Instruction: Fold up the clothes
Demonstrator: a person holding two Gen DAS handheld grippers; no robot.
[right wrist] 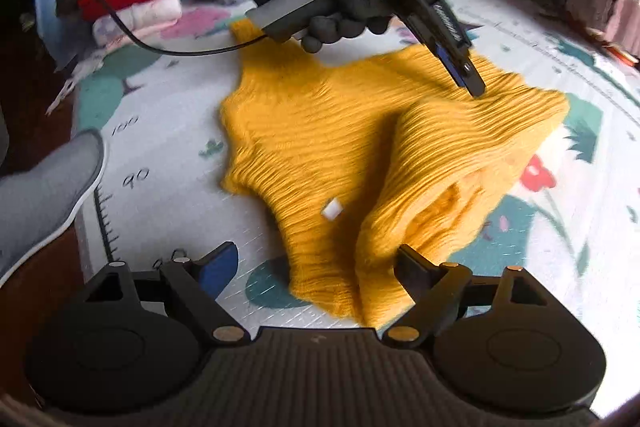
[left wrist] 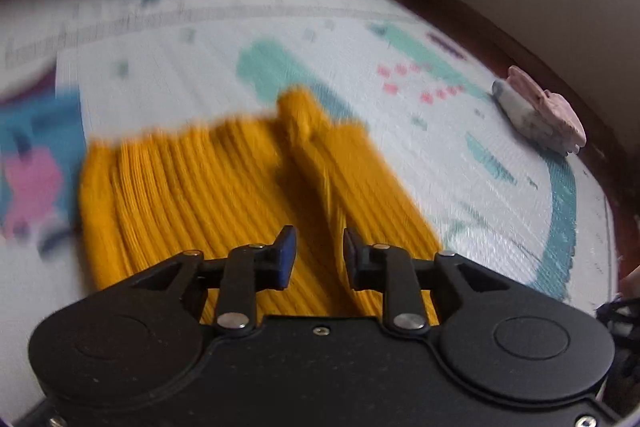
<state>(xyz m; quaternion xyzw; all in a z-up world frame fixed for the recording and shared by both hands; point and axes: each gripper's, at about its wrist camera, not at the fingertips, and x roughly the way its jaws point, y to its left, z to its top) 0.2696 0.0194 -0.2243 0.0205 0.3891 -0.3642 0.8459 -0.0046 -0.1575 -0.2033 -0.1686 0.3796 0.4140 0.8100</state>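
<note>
Home floor, children's play mat (right wrist: 168, 155), stacked clothes (right wrist: 132, 7)

Soft daylight; motion blur; fisheye-warped edges.

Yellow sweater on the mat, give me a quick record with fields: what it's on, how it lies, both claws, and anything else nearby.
garment: yellow sweater, ribbed knit, white tag showing
surface: patterned play mat
state: partly folded, one side flipped over
left claw: slightly open, nothing gripped, over the sweater
right claw: wide open, empty
nearby: stack of folded clothes
</note>
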